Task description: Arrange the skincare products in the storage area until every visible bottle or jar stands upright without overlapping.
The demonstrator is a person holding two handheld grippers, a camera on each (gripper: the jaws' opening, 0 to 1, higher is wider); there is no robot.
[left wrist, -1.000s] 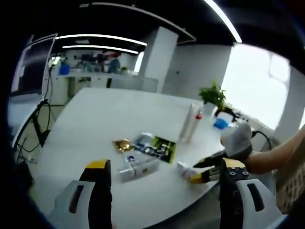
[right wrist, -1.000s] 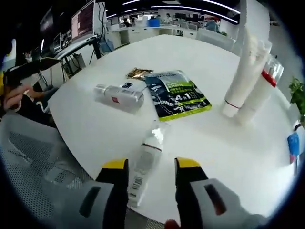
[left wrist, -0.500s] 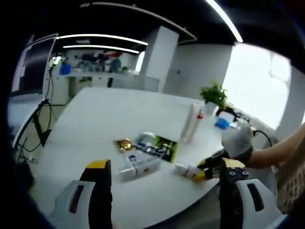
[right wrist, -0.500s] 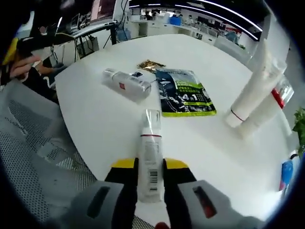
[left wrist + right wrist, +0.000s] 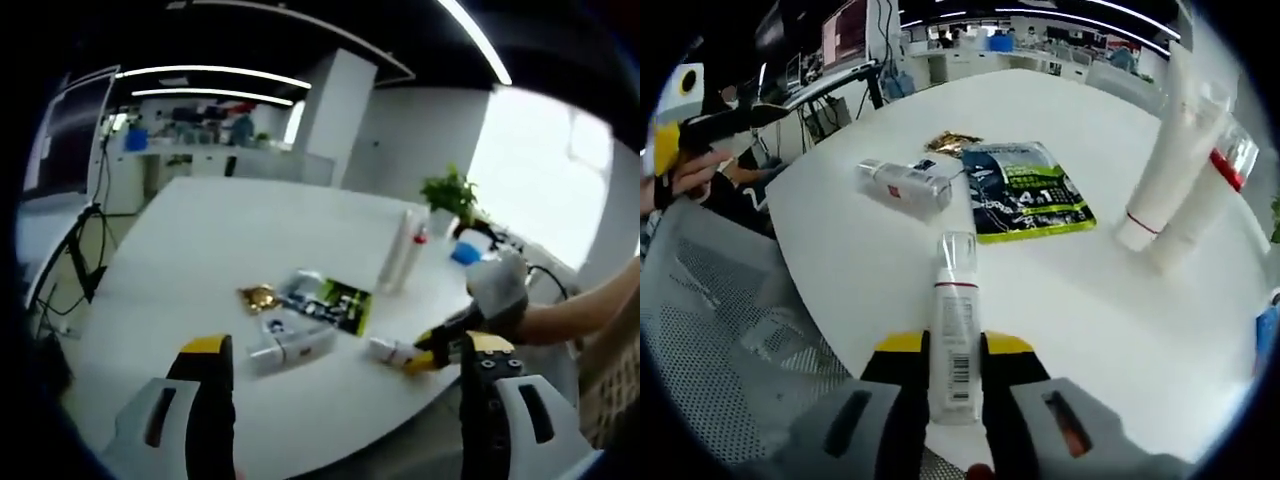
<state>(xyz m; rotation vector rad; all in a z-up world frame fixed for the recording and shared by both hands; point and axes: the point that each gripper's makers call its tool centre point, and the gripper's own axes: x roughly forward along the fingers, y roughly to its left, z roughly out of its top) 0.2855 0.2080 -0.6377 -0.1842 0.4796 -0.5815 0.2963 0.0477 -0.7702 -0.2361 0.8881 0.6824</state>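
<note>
In the right gripper view my right gripper (image 5: 956, 348) is shut on a small white tube (image 5: 954, 318) with a clear cap, which points away over the white table (image 5: 1070, 300). A clear bottle with a red label (image 5: 905, 186) lies on its side beside a dark green pouch (image 5: 1028, 190) and a gold sachet (image 5: 952, 143). Two tall white tubes (image 5: 1170, 170) stand upright at the right. In the left gripper view my left gripper (image 5: 345, 350) hangs open above the table edge, and the right gripper (image 5: 440, 350) holds the small tube (image 5: 390, 351) there.
A mesh chair (image 5: 730, 320) sits below the table edge at the left of the right gripper view. A potted plant (image 5: 450, 197) and a blue item (image 5: 465, 254) stand at the table's far side. Desks and monitors fill the background.
One second ago the right gripper's jaws were open around the lying tube; they have shut on it and raised it slightly. The left gripper has barely moved.
</note>
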